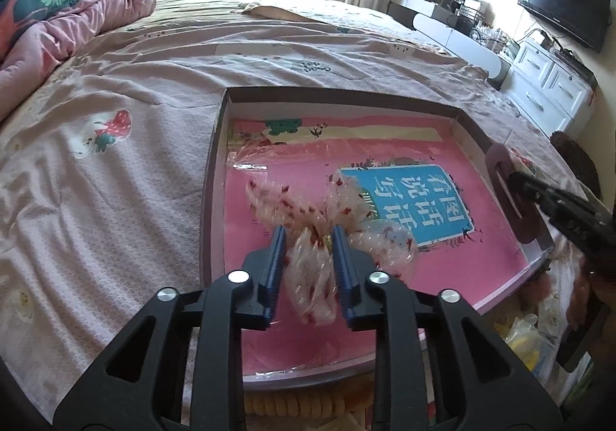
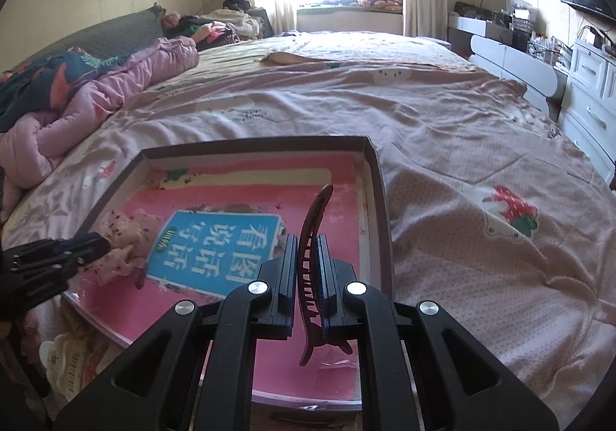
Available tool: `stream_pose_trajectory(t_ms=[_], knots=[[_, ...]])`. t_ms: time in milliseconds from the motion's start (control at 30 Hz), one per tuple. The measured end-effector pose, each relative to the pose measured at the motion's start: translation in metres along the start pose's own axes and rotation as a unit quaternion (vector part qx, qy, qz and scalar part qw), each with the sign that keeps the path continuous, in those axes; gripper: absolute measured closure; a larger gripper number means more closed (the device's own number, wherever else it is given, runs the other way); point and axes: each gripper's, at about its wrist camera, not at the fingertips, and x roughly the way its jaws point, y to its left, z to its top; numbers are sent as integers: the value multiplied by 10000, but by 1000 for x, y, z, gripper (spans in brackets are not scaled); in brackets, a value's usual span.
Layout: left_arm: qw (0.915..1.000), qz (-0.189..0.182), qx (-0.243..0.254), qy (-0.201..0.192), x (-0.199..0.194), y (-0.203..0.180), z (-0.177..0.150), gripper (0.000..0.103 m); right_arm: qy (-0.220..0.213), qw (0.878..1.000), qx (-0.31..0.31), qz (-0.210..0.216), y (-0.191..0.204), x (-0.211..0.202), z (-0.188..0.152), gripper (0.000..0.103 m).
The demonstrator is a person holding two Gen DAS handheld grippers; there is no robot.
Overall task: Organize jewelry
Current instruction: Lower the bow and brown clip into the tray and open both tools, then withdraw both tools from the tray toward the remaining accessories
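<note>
**A:** What's the likeliest slip here?

**B:** The sheer hair bow [image 1: 308, 238]. It sits low in the middle of the left wrist view, between the blue pads of the left gripper [image 1: 308, 242], over the pink floor of the shallow box [image 1: 215, 169]. The jaws stand a little apart, and I can't tell whether the pads still press the fabric or only flank it. If they grip nothing, the bow may drop crumpled, or a loop may snag on a pad and get dragged as the hand pulls away.

**A:** And the other hand?

**B:** The right gripper [image 2: 308, 273] is pressed together on a dark red banana hair clip [image 2: 313, 238], pinched at mid-length and standing nearly upright, tip toward the centre of that frame. It hangs over the box's right side, near the wall. A clip held on edge like that could pivot in the pads, or tip over the wall onto the bedspread [image 2: 481, 169] when let go.

**A:** How do the pieces look?

**B:** The bow is translucent, pale pink with small red flecks, with a tiny gold bit at the knot. The clip is glossy, curved, with a row of teeth.
</note>
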Motion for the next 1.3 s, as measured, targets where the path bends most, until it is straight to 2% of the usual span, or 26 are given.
stream_pose_trajectory(t_ms=[100,333,400,533,600,700,833,1067,1300], knots=[[10000,-6,-23,-71,-7,0,1,70,43,10000,60,-14,-3,2,-2,93],[9997,0,-17,-244,-25,-1,3,54,22,9999,155,-37,-8,-2,-5,91],[9995,27,-5,-327,-32,-1,4,50,-58,9998,182,-55,-9,-8,-5,77],[9986,36,-36,-525,-48,0,7,40,-363,9990,239,-52,-11,-27,-3,62],[9978,52,-44,-655,-58,2,8,35,-665,9974,257,-86,-11,-45,-1,50],[9964,99,-62,-844,-73,1,7,28,-1029,9944,222,-133,-12,-69,1,39],[9936,159,-50,-1115,-93,-3,5,19,-1428,9895,141,-185,-8,-98,1,31],[9902,195,66,-1381,-120,-7,-3,13,-1967,9794,-393,-218,16,-142,-7,20],[9895,224,49,-1430,-133,-5,-12,12,-1996,9781,-590,-79,33,-162,-21,18]])
